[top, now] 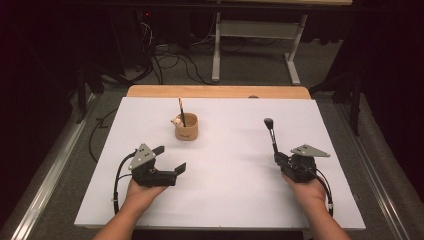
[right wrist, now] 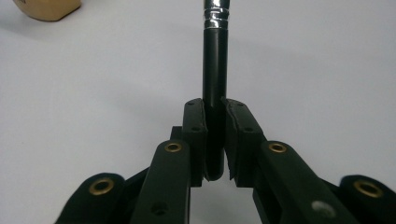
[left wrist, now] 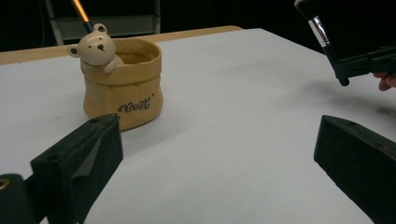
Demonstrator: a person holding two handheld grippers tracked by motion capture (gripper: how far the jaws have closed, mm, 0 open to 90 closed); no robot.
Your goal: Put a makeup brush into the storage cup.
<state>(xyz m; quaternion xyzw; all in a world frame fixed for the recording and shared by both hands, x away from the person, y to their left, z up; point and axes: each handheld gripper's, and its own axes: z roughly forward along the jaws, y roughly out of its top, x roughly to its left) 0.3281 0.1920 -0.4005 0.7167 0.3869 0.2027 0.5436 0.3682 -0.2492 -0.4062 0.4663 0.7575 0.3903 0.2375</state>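
- Over at four o'clock on the white desk (top: 225,200), the right gripper (top: 278,159) has its fingers (right wrist: 194,135) clamped on the black handle of a makeup brush (top: 271,135).
- Brush head points away toward twelve, lifted off the desk.
- At eight o'clock, the left gripper (top: 172,159) rests low, fingers (left wrist: 79,158) spread wide apart with nothing between them.
- Up near eleven o'clock of centre stands the tan bear pot (top: 186,128), an orange-and-black pencil (top: 181,109) leaning inside it.
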